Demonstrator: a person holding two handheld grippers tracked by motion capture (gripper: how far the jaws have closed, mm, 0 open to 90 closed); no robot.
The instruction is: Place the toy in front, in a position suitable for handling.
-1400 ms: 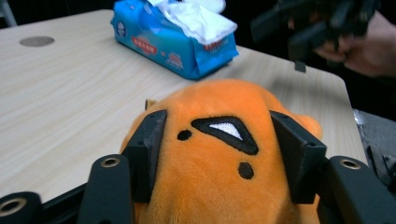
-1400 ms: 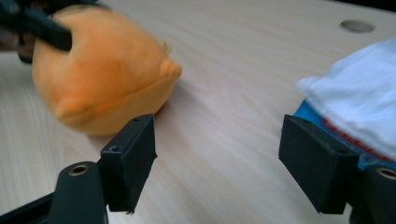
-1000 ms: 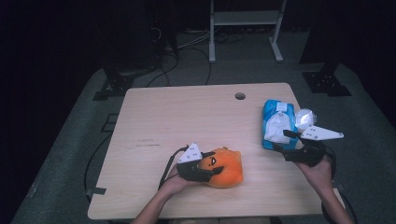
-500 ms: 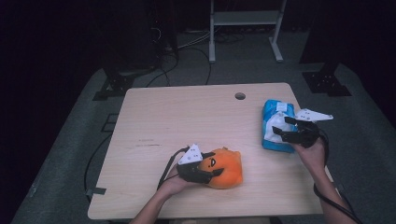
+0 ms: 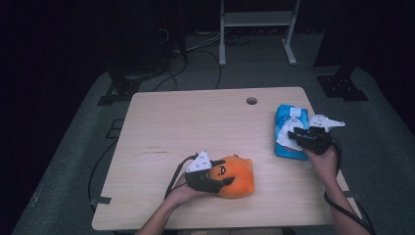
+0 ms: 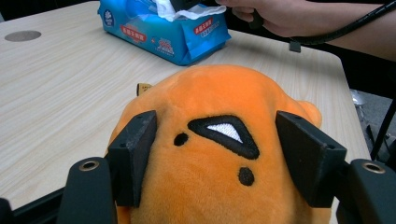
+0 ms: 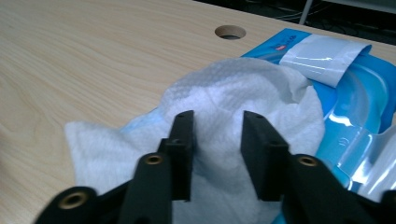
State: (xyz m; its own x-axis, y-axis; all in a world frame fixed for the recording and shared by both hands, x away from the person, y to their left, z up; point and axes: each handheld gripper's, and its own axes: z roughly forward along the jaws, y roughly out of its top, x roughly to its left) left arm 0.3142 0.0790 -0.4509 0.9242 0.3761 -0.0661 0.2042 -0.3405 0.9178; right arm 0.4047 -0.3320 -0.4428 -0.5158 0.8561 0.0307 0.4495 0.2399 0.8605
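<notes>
The left claw (image 6: 219, 158) is loosening its jaws around the orange plush toy (image 6: 219, 140), steadying it on the table (image 5: 195, 122). The right claw (image 7: 217, 140) is closing half-open jaws over the white tissue (image 7: 233, 93) sticking out of the blue tissue pack (image 5: 288, 132), probably to pull one out.

I see a pale wooden worktop (image 5: 195, 127) carrying an orange plush toy (image 5: 237, 175) and a blue wipes pack (image 5: 289, 132), well apart.

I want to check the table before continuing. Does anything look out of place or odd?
Mostly tidy. One white tissue bulges loosely out of the blue tissue pack, its flap peeled back, between the right gripper jaws, which have just been closing. The orange plush toy sits between the left gripper jaws.
</notes>
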